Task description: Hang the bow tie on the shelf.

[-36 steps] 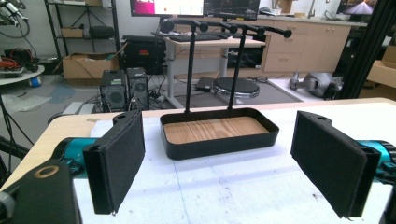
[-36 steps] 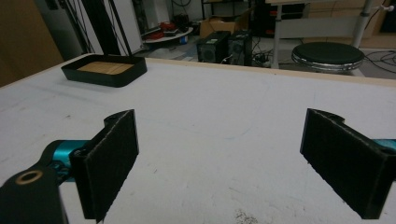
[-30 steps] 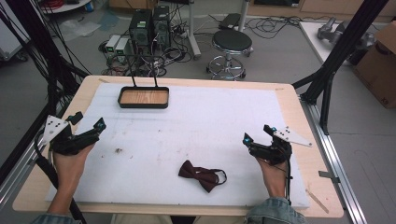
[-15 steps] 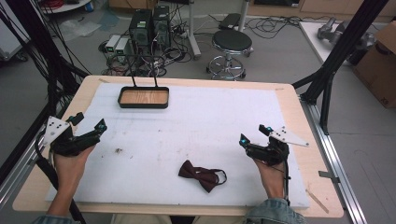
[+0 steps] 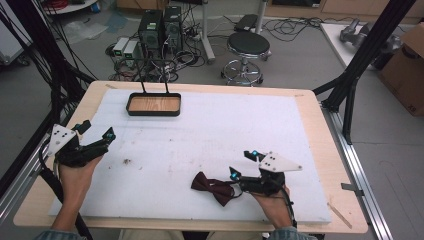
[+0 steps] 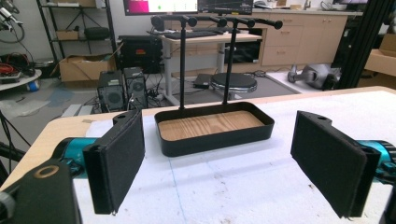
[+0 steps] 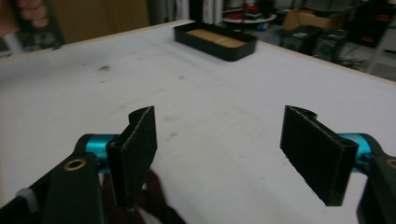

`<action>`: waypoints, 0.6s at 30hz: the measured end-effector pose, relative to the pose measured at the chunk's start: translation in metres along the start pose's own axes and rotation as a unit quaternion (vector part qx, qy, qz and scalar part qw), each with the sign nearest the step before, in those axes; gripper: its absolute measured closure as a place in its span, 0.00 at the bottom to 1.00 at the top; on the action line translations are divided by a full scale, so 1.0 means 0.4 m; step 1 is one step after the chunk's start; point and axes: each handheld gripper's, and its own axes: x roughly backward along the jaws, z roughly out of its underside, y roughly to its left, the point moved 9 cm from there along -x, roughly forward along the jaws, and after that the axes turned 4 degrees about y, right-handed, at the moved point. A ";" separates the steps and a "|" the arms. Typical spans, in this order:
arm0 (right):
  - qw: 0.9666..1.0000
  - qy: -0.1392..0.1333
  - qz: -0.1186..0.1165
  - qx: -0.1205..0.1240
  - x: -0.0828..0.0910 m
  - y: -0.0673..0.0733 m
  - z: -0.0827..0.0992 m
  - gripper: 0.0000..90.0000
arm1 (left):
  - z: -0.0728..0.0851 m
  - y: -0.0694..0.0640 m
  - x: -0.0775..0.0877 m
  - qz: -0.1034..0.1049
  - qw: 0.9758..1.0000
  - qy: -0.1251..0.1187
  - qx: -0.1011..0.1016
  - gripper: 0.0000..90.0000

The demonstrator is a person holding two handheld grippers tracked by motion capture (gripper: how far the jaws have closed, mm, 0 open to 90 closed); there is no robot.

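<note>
Gaping right gripper fingers beside bow tie

In the right gripper view the dark red bow tie is mostly hidden behind the right tool's near jaw and cropped by the bottom edge.

Tray: matt black rim, probably plastic, wood-grain base. Table: pale wood edge, topped by a white sheet, matt, slightly rough and scuffed. Bow tie: dark red cloth, faint sheen. Pads on the jaws: matt black, foam-like.
</note>
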 end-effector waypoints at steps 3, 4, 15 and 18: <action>0.999 0.021 -0.024 0.031 -0.026 0.042 0.016 0.37 | -0.001 0.000 0.001 0.001 1.000 0.000 0.001 0.20; 0.998 0.033 -0.032 0.038 -0.035 0.057 0.024 0.39 | -0.001 0.000 0.001 0.000 1.000 -0.001 0.000 0.20; 0.988 0.092 -0.083 0.087 -0.099 0.144 0.078 0.51 | -0.004 0.006 0.006 -0.003 1.000 -0.004 0.002 0.20; 0.987 0.100 -0.088 0.088 -0.106 0.150 0.087 0.53 | -0.005 0.006 0.007 -0.004 1.000 -0.005 0.001 0.20</action>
